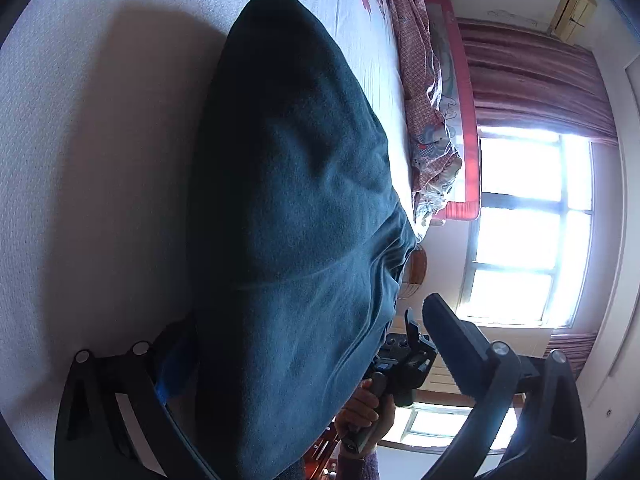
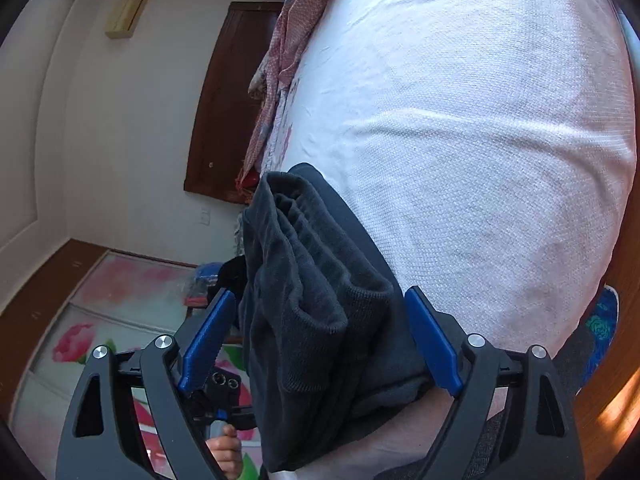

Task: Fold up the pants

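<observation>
The dark pants (image 1: pixel 296 200) lie as a long folded bundle on the white bed sheet (image 1: pixel 100 160). In the left wrist view they fill the space between the fingers of my left gripper (image 1: pixel 304 320), which stands open. Its right finger (image 1: pixel 452 344) is clear of the cloth and its left finger is mostly hidden behind it. In the right wrist view the ribbed cuff end of the pants (image 2: pixel 320 300) sits between the blue pads (image 2: pixel 432 344) of my right gripper (image 2: pixel 320 292). The jaws stand wide and the left pad is a little apart from the cloth.
A pink patterned quilt (image 1: pixel 420 80) is bunched along the far side of the bed (image 2: pixel 480 160). A bright window (image 1: pixel 520 220) with curtains, a brown door (image 2: pixel 224 100) and floral wardrobe panels (image 2: pixel 120 300) stand beyond. A hand (image 1: pixel 360 408) holds the other gripper.
</observation>
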`<state>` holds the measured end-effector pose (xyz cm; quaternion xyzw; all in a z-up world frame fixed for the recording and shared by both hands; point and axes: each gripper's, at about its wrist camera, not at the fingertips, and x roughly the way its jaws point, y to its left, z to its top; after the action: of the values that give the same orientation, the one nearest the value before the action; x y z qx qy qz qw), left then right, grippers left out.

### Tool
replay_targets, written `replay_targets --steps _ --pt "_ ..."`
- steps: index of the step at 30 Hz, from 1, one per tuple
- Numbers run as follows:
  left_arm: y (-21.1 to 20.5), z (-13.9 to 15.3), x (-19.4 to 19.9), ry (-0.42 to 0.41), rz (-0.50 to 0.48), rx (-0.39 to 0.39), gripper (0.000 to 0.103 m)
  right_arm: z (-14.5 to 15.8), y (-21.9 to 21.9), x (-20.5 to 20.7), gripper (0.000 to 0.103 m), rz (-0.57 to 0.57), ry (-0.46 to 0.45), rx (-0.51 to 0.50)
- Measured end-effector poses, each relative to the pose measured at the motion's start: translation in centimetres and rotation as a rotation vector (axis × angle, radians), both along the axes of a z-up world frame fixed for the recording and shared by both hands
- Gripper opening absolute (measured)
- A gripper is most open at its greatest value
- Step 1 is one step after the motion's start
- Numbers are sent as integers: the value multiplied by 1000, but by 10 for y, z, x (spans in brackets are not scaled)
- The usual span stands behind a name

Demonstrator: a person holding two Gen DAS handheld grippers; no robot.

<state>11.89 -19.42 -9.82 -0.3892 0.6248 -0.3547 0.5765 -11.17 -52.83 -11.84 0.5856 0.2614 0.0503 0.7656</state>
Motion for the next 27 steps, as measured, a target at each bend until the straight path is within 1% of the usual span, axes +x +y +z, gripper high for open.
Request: replay_targets --steps 1,2,3,4,5,6,7,8,9,11,12,14,16,19,21,23,27 --pt "-3 2 -1 -18 -4 -1 101 3 4 2 85 19 7 -42" --pt "-7 3 -1 -37 -17 -1 101 3 5 3 85 19 8 -46" --pt "-10 5 0 -52 -29 0 101 1 4 3 85 14 8 -24" --pt "-14 7 1 -60 -40 -3 100 2 3 5 82 19 13 -21" --pt "-13 8 2 -62 -49 10 86 5 5 6 59 34 27 -44" --pt "-9 6 2 -48 -51 32 74 6 7 7 50 49 47 -49" --pt "-5 2 4 -19 -41 56 46 5 7 4 45 38 48 -21" --pt "1 -4 5 14 -32 57 25 6 7 2 42 29 49 6" --pt "7 -9 5 35 -25 19 24 11 9 1 41 27 55 5" --pt "6 -1 5 3 -26 13 21 26 14 2 39 25 67 -17" --pt "4 8 6 -20 -33 8 21 34 16 3 39 23 63 -21" --pt "0 27 10 -57 -40 -33 20 55 21 5 39 28 45 -52" --pt "-2 52 17 -115 -56 -45 20 76 26 9 39 42 22 -73" --pt "7 82 32 -163 -57 -80 20 103 32 23 39 69 -15 -107" --pt "18 99 44 -188 -51 -94 20 119 39 37 39 88 -40 -121" --pt "32 117 57 -214 -39 -101 20 133 49 63 39 110 -69 -135" --pt "69 150 89 -289 -7 -80 20 145 78 110 38 146 -118 -135"
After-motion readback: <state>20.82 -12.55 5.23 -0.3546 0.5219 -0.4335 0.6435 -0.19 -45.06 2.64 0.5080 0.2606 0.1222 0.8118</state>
